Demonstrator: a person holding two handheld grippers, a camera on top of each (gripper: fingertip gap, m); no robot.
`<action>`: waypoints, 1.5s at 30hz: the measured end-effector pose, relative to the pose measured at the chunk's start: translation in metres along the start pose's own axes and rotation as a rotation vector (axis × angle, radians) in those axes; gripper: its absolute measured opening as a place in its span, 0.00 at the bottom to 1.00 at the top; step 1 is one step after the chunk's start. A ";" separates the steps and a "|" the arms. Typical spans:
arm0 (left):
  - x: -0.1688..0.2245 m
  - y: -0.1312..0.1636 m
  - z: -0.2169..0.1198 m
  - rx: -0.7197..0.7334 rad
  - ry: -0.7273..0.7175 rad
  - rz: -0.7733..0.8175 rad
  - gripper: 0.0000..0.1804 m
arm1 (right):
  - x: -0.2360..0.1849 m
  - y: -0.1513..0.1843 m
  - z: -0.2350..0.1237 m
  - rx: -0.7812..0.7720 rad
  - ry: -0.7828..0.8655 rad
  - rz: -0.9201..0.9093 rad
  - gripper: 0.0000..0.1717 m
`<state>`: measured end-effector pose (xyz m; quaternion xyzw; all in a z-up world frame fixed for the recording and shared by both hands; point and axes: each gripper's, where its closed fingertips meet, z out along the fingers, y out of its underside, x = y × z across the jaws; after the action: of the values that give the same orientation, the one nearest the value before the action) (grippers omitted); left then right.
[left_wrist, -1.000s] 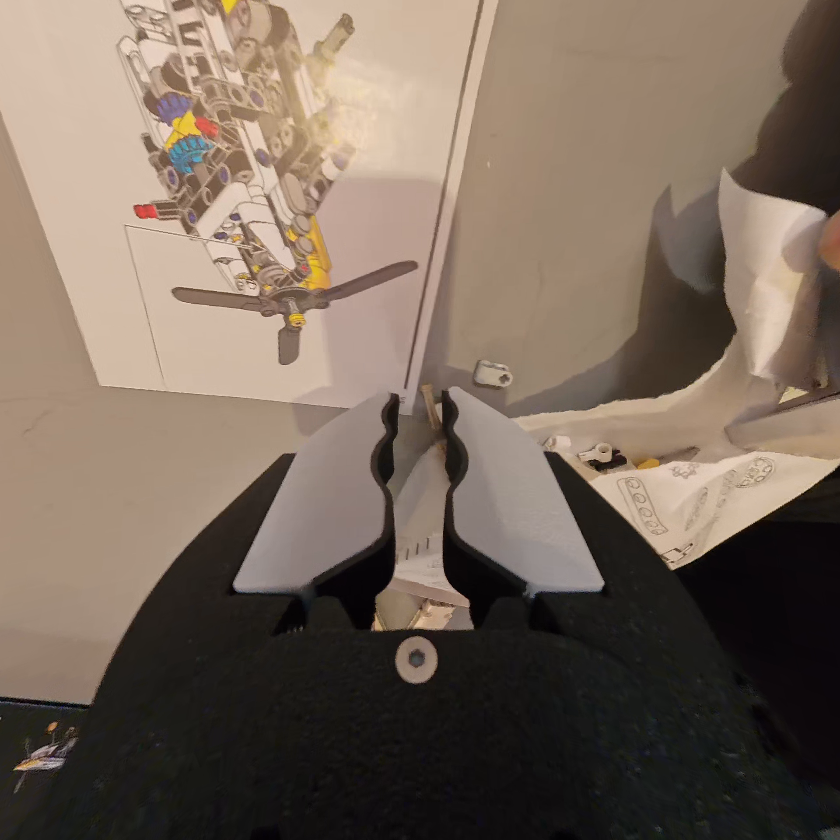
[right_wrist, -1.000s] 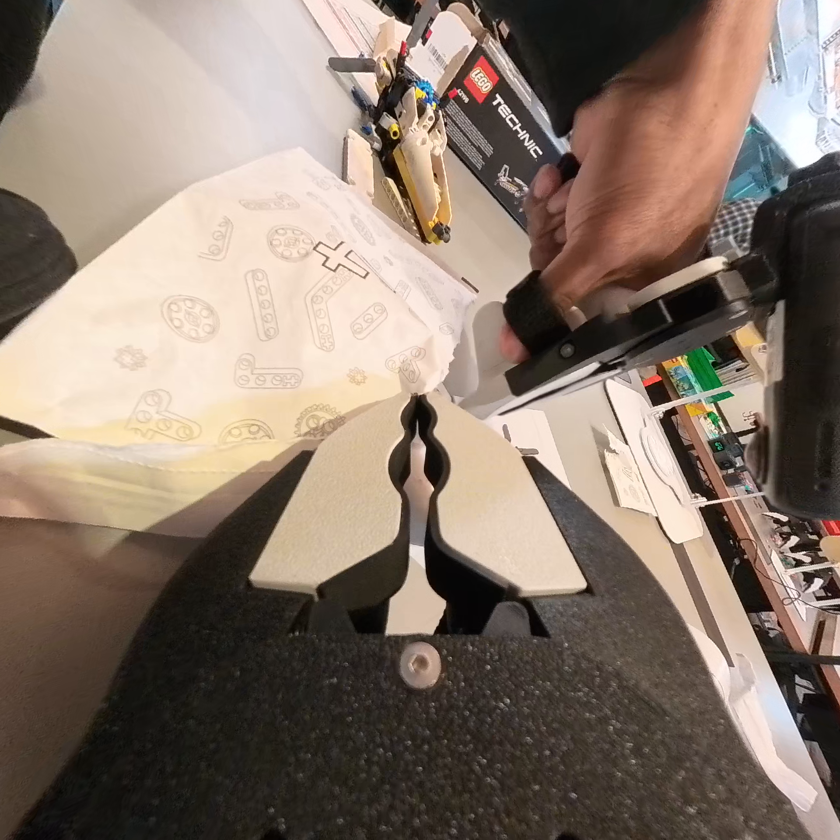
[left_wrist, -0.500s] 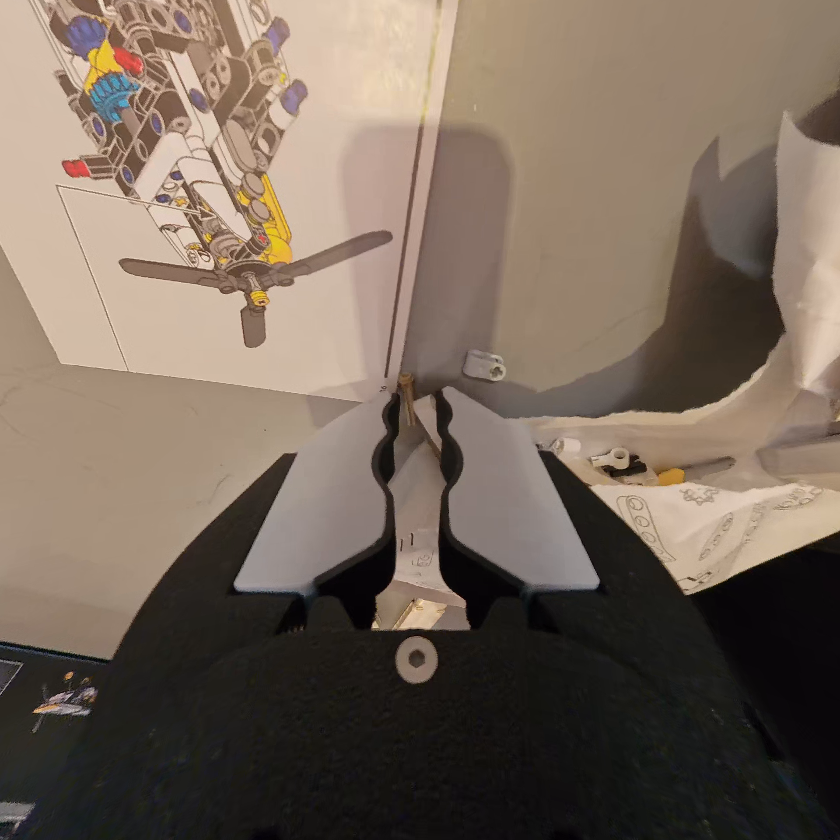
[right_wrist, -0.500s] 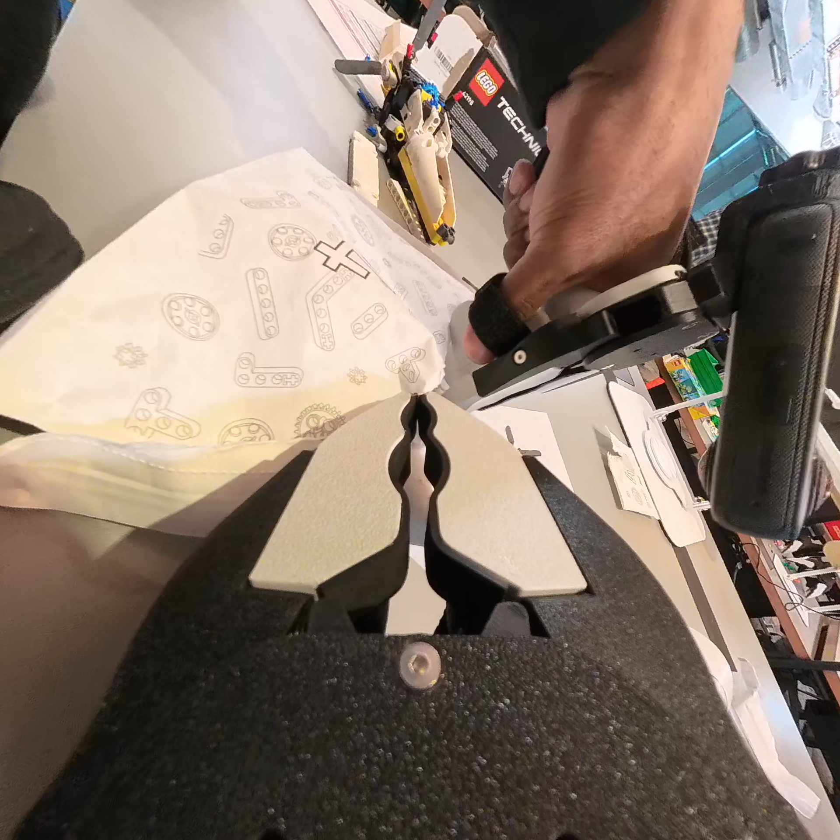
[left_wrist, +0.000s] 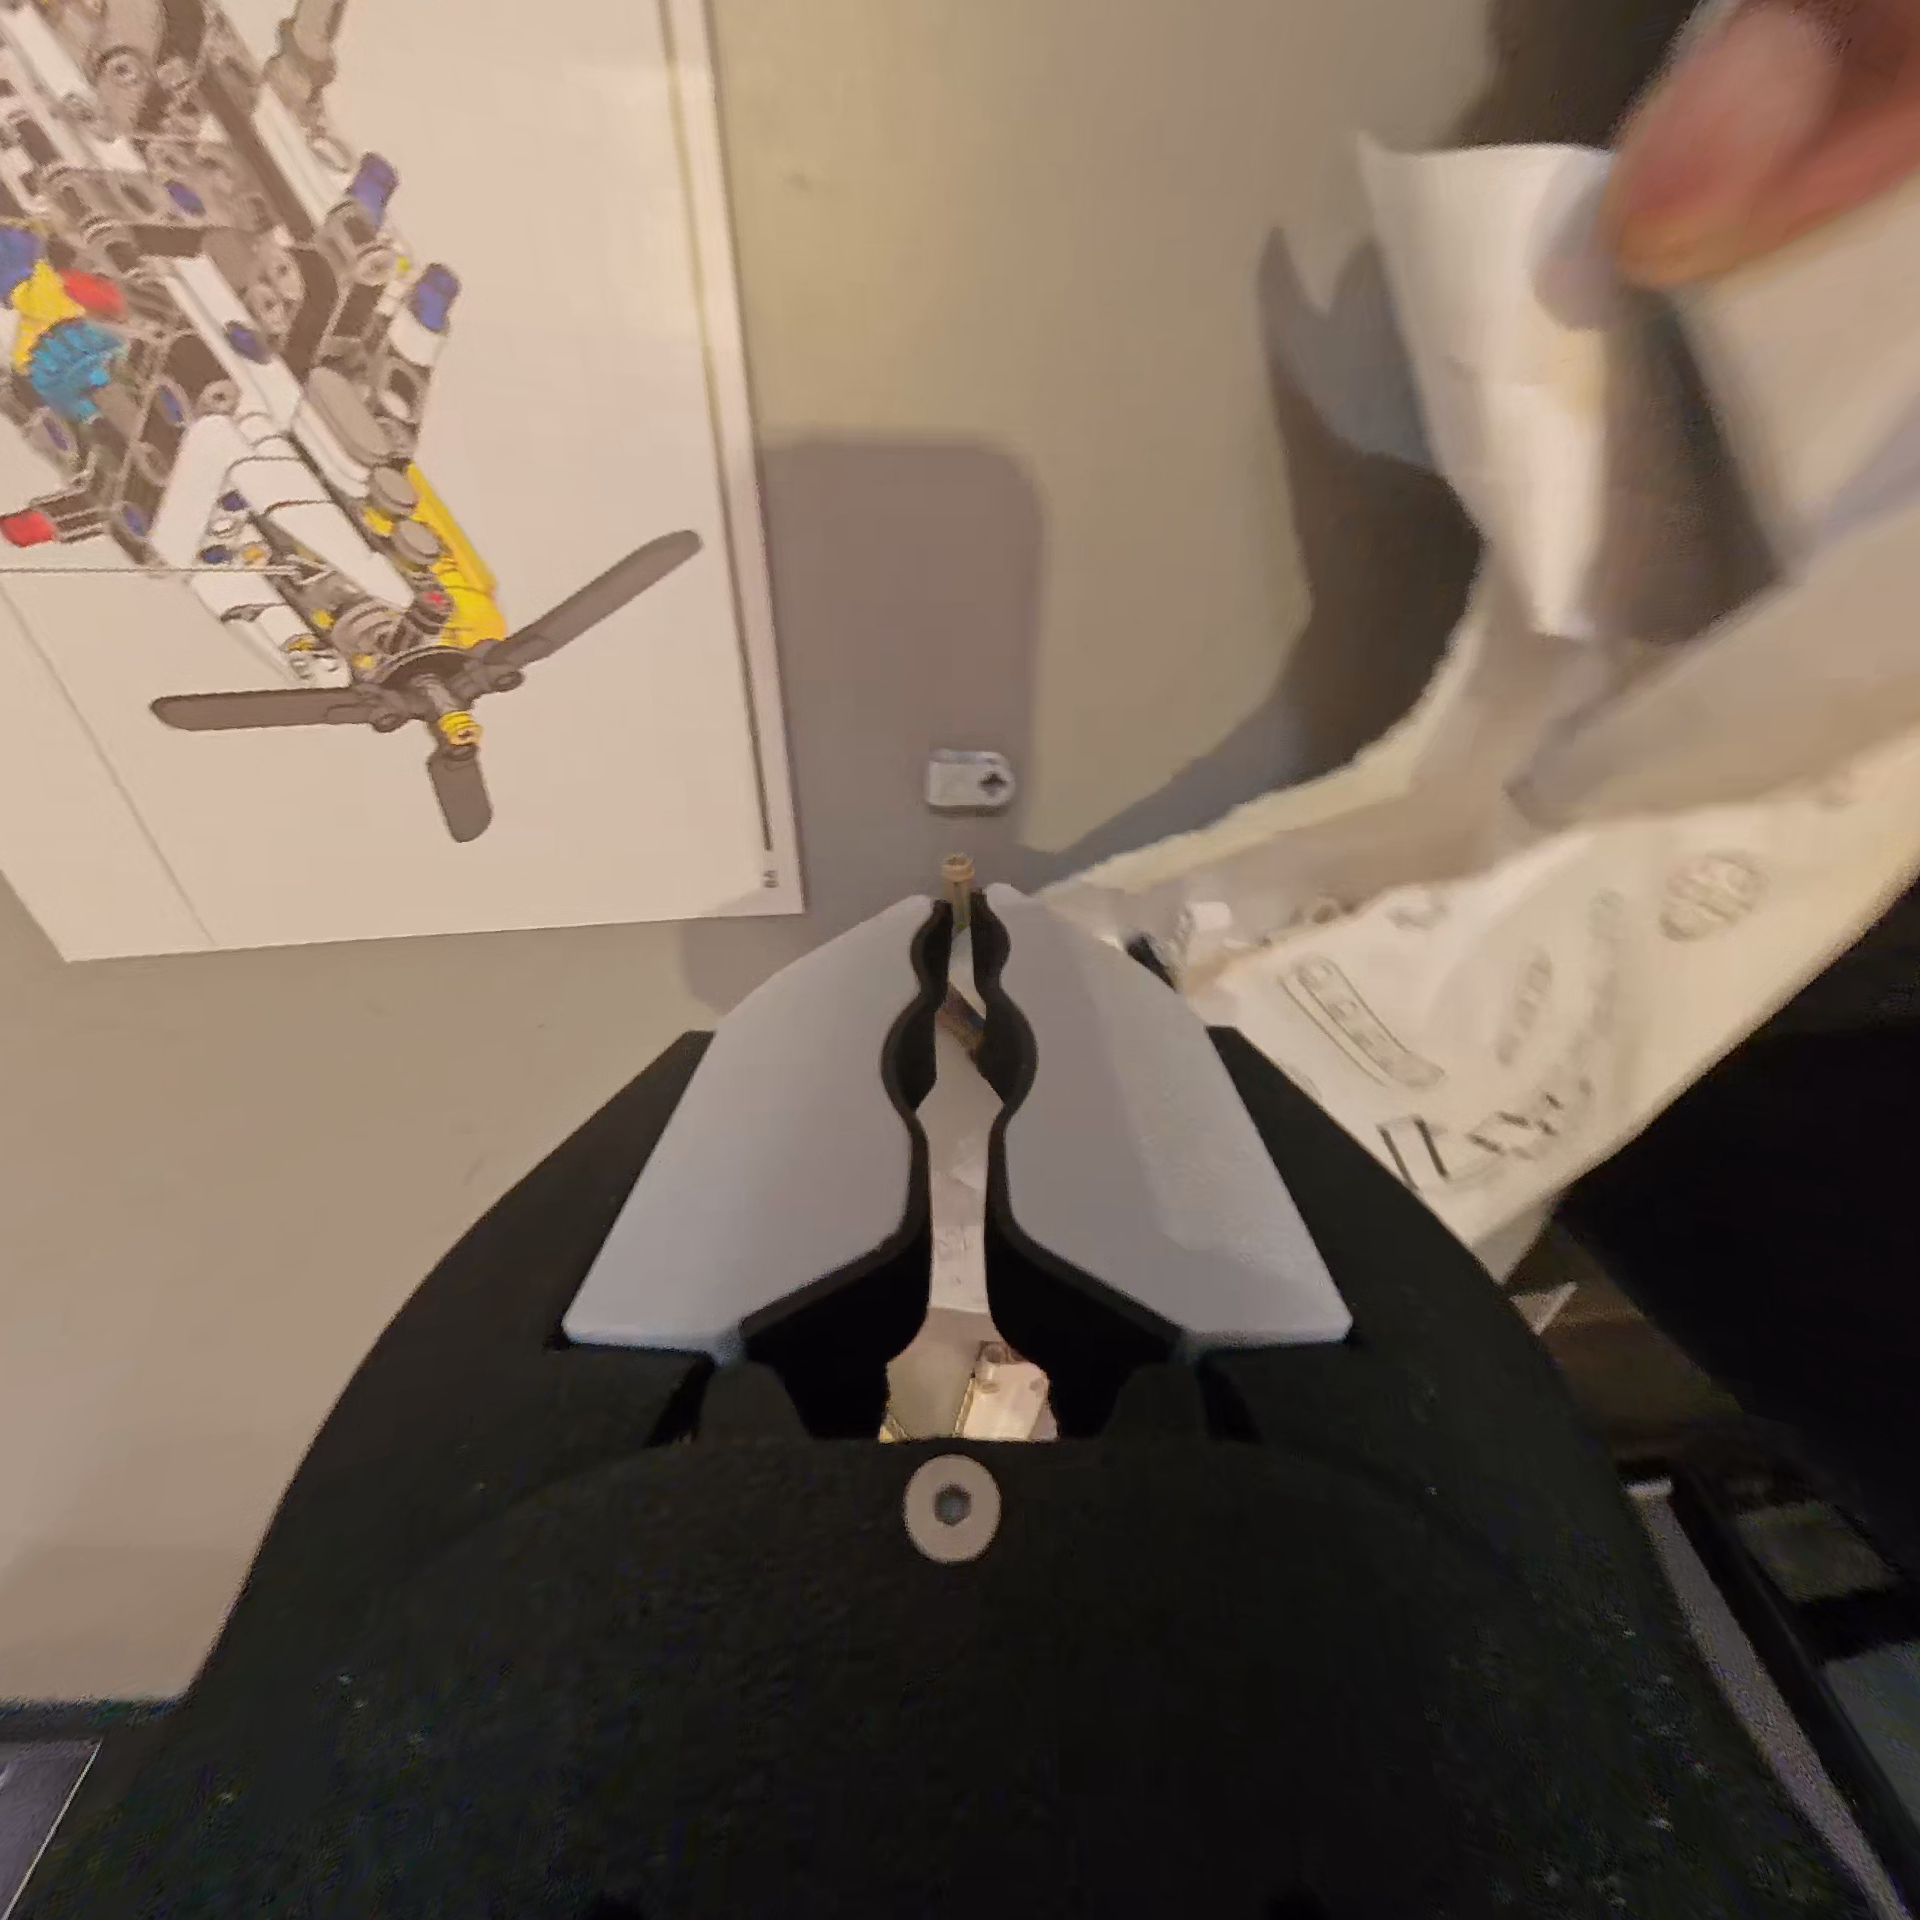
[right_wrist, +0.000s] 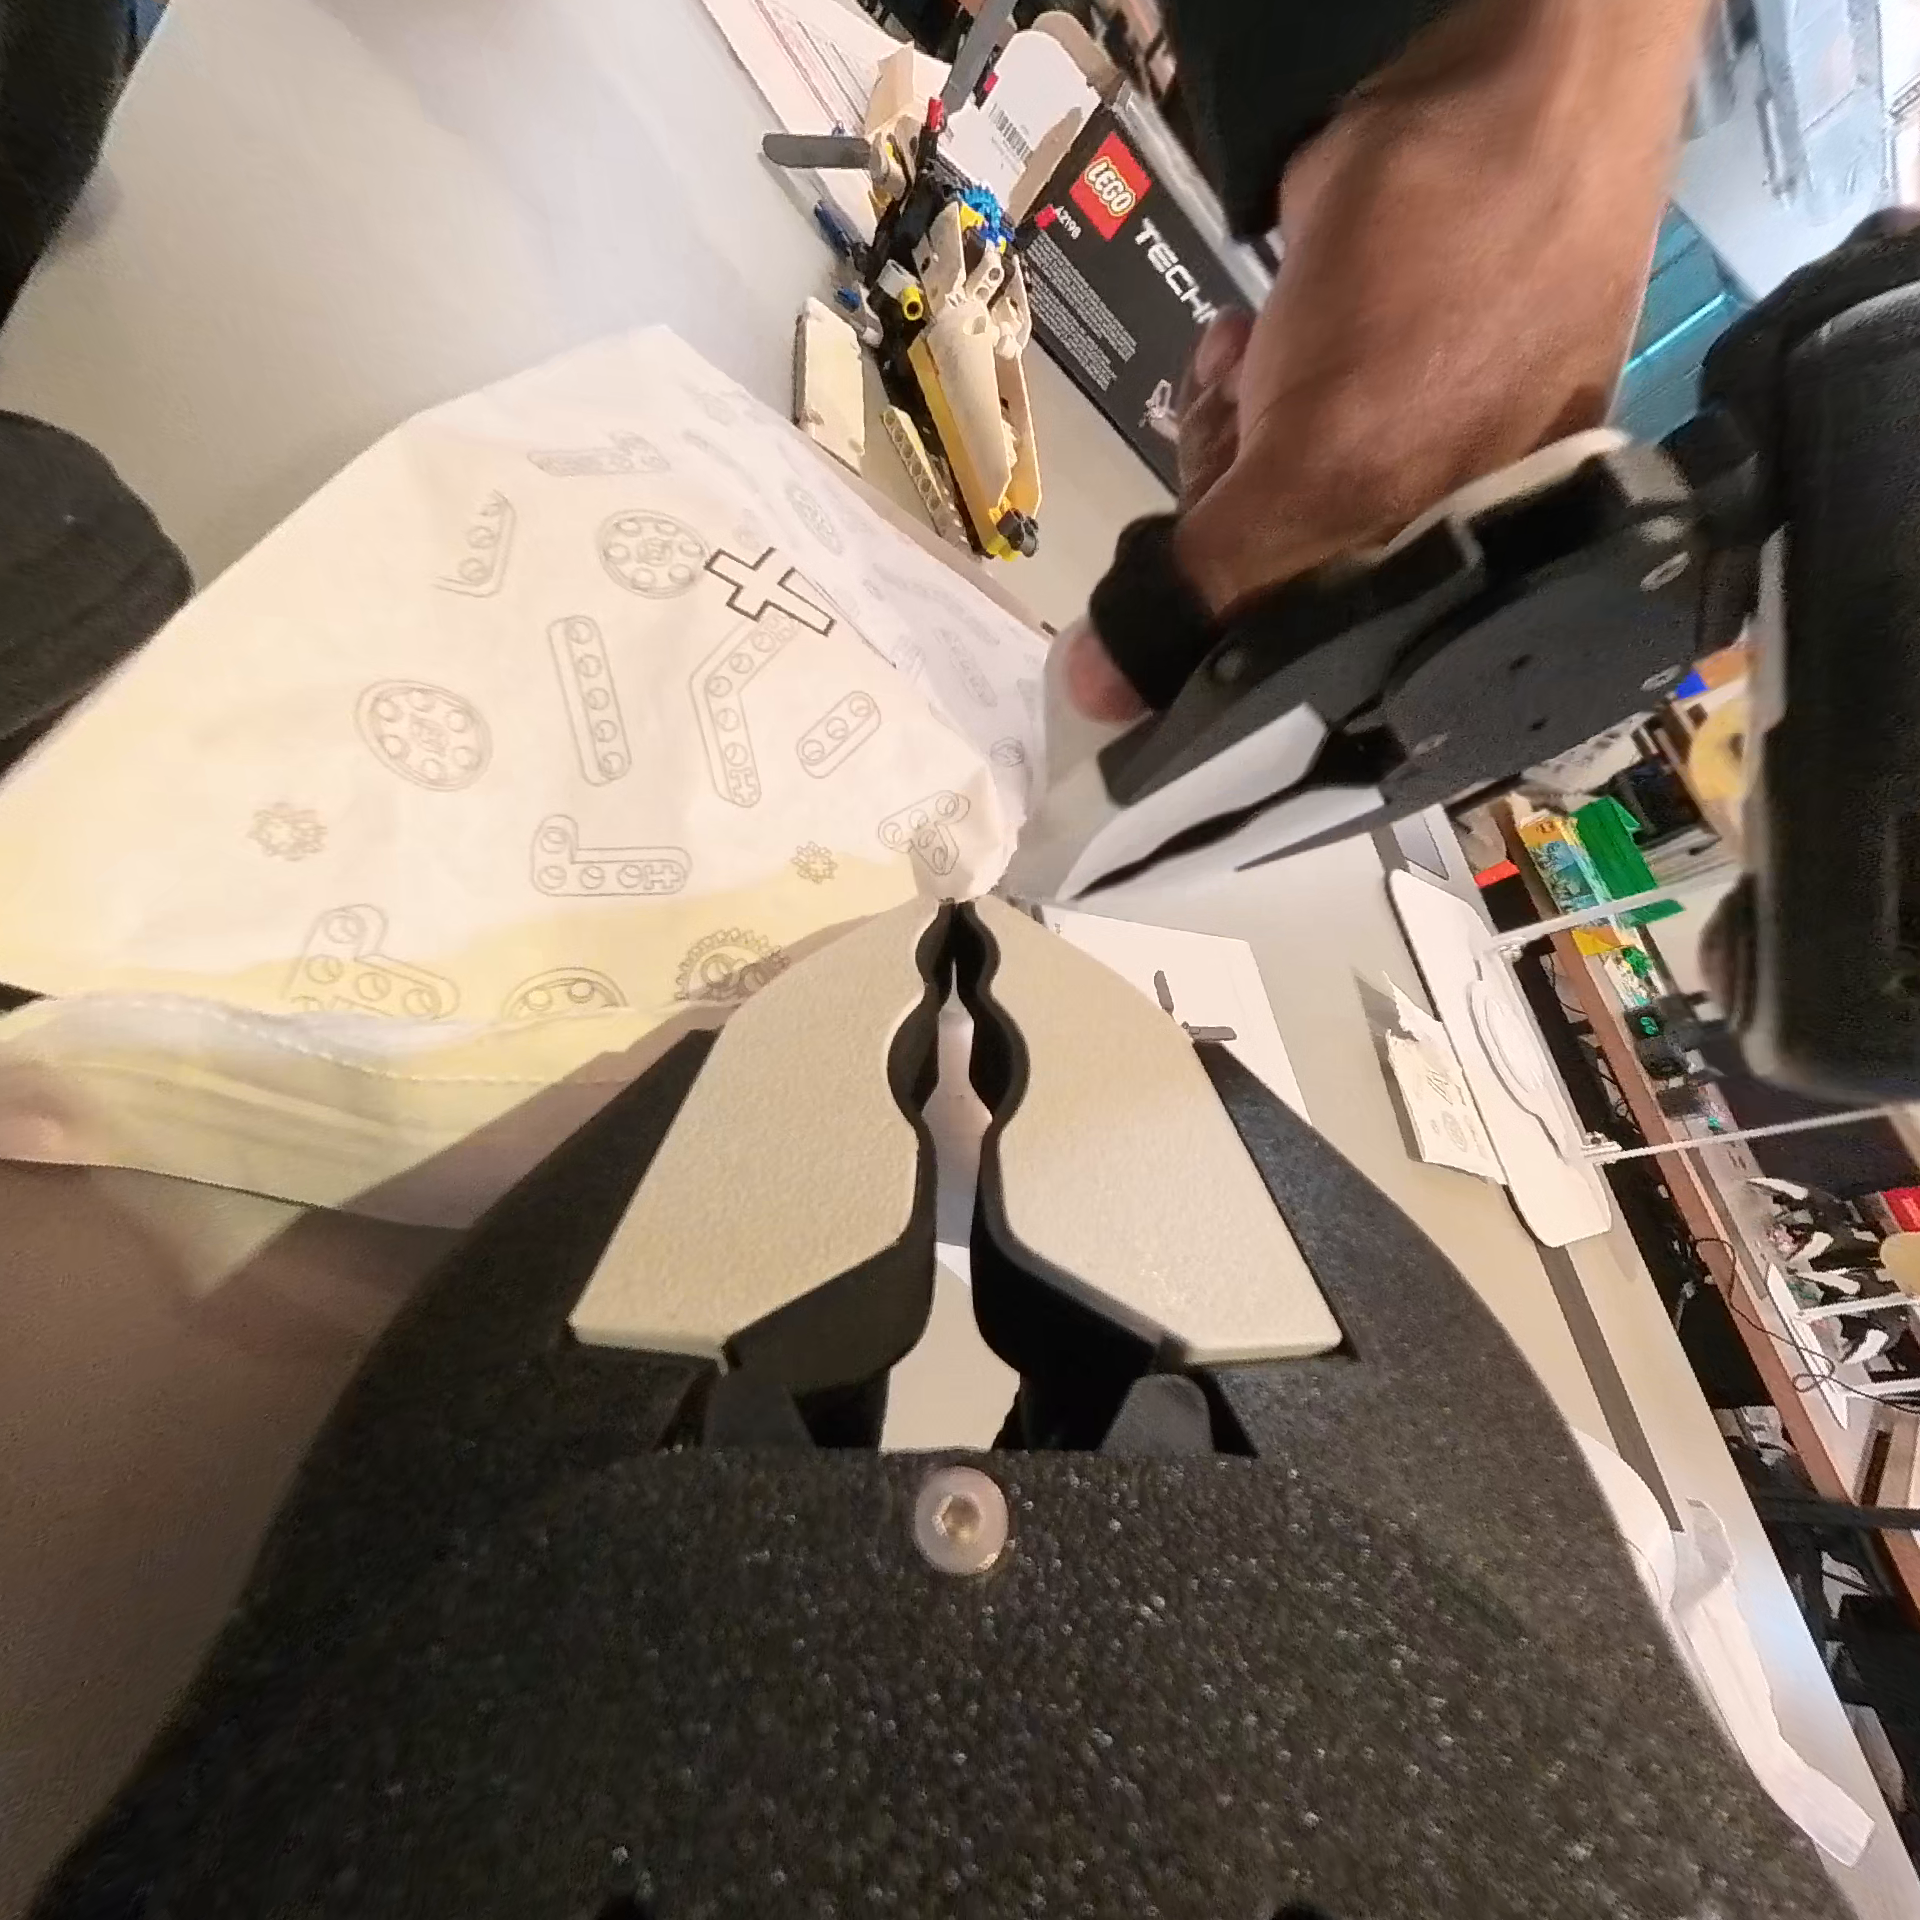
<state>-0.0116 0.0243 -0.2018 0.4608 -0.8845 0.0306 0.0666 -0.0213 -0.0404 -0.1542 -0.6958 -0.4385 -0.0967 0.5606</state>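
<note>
The left gripper (left_wrist: 964, 902) is pinching a small tan pin (left_wrist: 956, 883), its long axis pointing away past the fingertips over the grey table (left_wrist: 1039, 416). A grey connector piece (left_wrist: 968, 781) is lying just beyond, right of the instruction sheet (left_wrist: 582, 312). The right gripper (right_wrist: 956, 912) is clamping shut on the printed paper bag (right_wrist: 520, 675) at its crumpled corner.

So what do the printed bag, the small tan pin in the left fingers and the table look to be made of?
Printed bag: thin matte paper, judging by its creases and torn edge. Tan pin, clamped between the left gripper's fingers: probably moulded plastic, smooth with a ridged tip. Table: hard, matte grey, perhaps laminate; the material is unclear.
</note>
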 end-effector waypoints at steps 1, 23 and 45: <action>0.005 0.001 -0.004 0.009 0.045 0.020 0.03 | 0.000 0.000 0.000 0.001 0.001 0.000 0.00; 0.001 -0.023 -0.003 0.127 0.092 0.328 0.17 | -0.005 -0.008 -0.001 0.033 0.010 -0.081 0.00; 0.048 0.015 -0.025 -0.005 0.566 0.312 0.10 | -0.006 -0.016 -0.002 0.054 0.035 -0.139 0.00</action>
<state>-0.0491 -0.0029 -0.1701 0.2927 -0.8908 0.1653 0.3057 -0.0354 -0.0452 -0.1461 -0.6464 -0.4784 -0.1359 0.5786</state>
